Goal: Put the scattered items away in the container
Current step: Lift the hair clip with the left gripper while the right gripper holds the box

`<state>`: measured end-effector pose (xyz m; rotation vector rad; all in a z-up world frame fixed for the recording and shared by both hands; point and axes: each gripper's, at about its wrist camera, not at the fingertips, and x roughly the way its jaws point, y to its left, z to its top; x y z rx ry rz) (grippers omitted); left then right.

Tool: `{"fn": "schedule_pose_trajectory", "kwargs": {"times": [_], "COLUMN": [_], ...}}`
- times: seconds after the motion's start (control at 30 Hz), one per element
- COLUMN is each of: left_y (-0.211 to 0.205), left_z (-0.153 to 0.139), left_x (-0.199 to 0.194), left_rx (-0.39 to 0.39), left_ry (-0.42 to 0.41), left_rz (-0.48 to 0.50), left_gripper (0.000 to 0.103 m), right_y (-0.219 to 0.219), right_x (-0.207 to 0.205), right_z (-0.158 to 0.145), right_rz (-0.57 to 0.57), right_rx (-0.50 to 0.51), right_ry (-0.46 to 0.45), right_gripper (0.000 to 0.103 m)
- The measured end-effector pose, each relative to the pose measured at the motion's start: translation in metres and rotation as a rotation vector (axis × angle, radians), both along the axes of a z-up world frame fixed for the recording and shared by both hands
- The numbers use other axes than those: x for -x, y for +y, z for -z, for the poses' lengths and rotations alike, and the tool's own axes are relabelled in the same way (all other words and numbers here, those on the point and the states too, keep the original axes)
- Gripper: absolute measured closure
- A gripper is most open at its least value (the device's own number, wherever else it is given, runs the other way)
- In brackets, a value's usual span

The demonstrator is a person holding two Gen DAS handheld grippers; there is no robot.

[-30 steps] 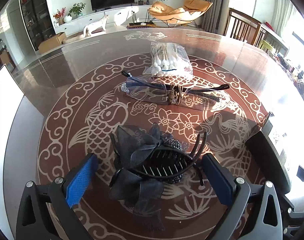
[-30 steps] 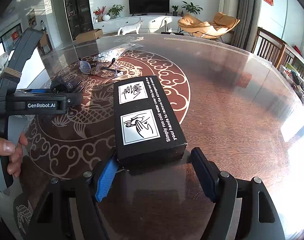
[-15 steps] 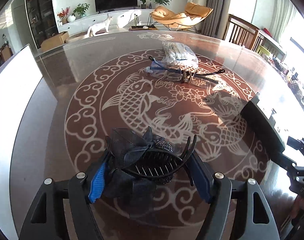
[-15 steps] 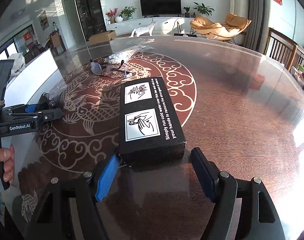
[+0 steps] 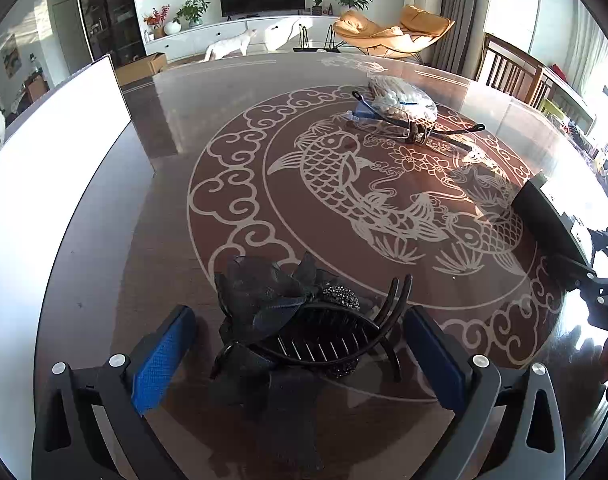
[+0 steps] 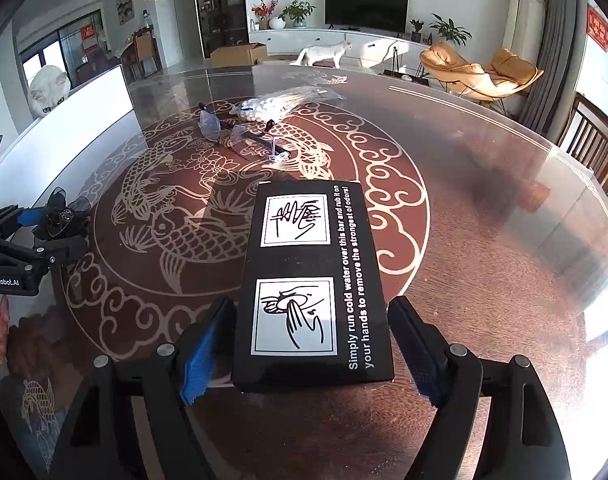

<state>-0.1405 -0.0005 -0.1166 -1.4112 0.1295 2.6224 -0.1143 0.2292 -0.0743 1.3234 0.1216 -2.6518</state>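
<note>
The left hand-held gripper (image 5: 300, 354) is opening again around the black hair clip (image 5: 304, 320) — pads clear; right hand-held gripper (image 6: 310, 346) is opening beside the black box (image 6: 312, 280).

Black box (image 6: 316, 280): "Simply run cold water over this bar…"; left gripper (image 6: 44, 236): "GenRobot.AI".
</note>
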Motion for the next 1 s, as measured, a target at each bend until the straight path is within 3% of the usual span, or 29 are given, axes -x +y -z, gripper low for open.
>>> {"fn": "schedule_pose_trajectory", "kwargs": {"times": [0.37, 0.67, 1.0], "left_y": [0.003, 0.003, 0.004], "left_z": [-0.001, 0.000, 0.001], "left_x": [-0.009, -0.004, 0.005], "left_rx": [0.005, 0.006, 0.008], "left_ry": [-0.040, -0.025, -0.028], "left_rz": [-0.063, 0.023, 0.024], "left_gripper": [0.000, 0.000, 0.000], "right_y": [-0.003, -0.003, -0.003], "right_x": [0.012, 0.012, 0.018], "right_z": [0.000, -0.001, 0.001], "right_rz": [-0.018, -0.018, -0.010], "right_rx": [-0.003, -0.003, -0.006], "right_ry": [-0.003, -0.003, -0.002], "right_gripper": [0.019, 0.019, 0.019]}}
